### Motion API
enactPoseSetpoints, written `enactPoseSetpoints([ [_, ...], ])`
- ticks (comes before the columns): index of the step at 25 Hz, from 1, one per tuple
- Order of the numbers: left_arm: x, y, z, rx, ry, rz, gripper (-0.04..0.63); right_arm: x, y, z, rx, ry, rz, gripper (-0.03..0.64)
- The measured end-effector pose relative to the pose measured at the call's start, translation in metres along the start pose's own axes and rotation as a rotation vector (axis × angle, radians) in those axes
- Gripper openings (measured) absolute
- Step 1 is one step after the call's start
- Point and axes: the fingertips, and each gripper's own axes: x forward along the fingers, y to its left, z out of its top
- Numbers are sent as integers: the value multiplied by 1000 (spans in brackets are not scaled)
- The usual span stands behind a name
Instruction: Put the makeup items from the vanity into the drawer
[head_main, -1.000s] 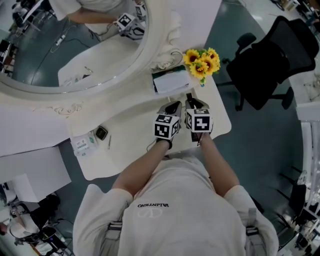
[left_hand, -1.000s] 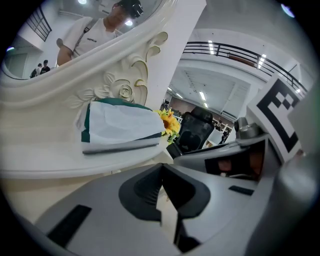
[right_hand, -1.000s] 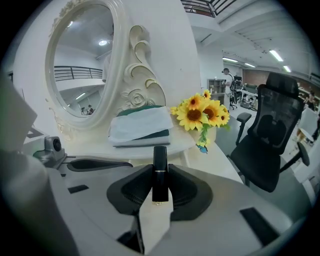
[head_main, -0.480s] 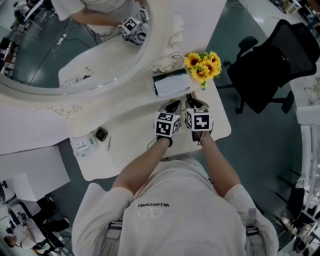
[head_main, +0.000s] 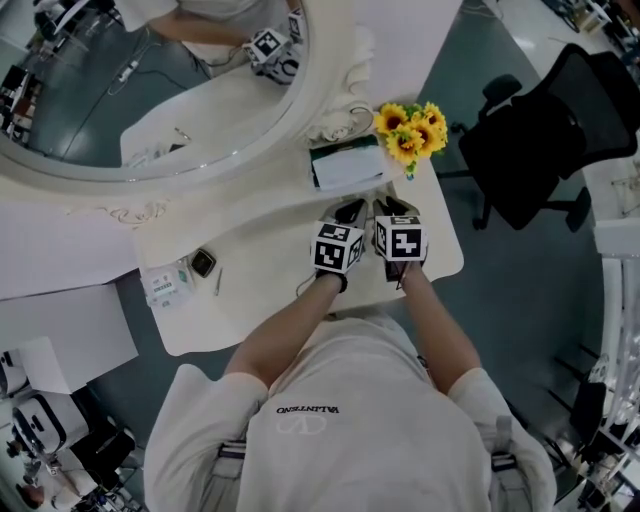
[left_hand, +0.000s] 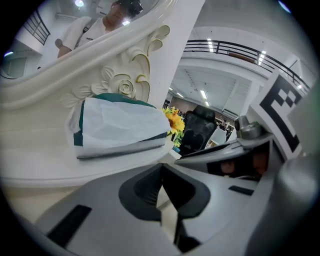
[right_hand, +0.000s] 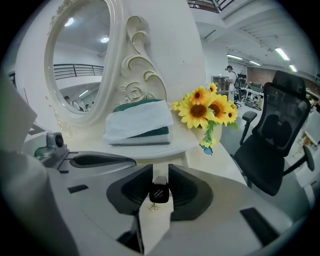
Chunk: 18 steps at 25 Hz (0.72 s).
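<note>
My two grippers stand side by side over the right end of the white vanity top (head_main: 260, 240). My right gripper (head_main: 391, 208) (right_hand: 160, 174) is shut on a small black makeup item (right_hand: 159, 193) with a pale cap, pinched upright between the pads. Beside it, my left gripper (head_main: 347, 212) (left_hand: 162, 169) has its pads meeting at the tips with nothing between them. At the far left of the vanity lie a small black compact (head_main: 203, 264), a white packet (head_main: 165, 285) and a thin stick (head_main: 218, 282). No drawer shows in any view.
A folded white and green cloth (head_main: 345, 165) (left_hand: 120, 127) (right_hand: 140, 127) lies just ahead of both grippers, at the foot of the oval mirror's frame (head_main: 300, 110). Yellow sunflowers (head_main: 410, 130) (right_hand: 205, 110) stand at the vanity's right corner. A black office chair (head_main: 540, 140) (right_hand: 280, 135) is beyond.
</note>
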Motion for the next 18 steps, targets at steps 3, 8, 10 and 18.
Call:
enactPoseSetpoints([
  [3,-1,0,0,-3,-5,2,0,1,-2,-4,2,8,-3,109],
  [8,-1,1,1,-10,-6,9,0,-2,-6,-2,4,-16,-10,110],
  [10,-2,-1,1,-10,-8,10,0,-4,-4,-3,6,-26,9,127],
  [18,-7,-3,4,-12,-26,11,0,-10,1,-5,-3,-50,41,208],
])
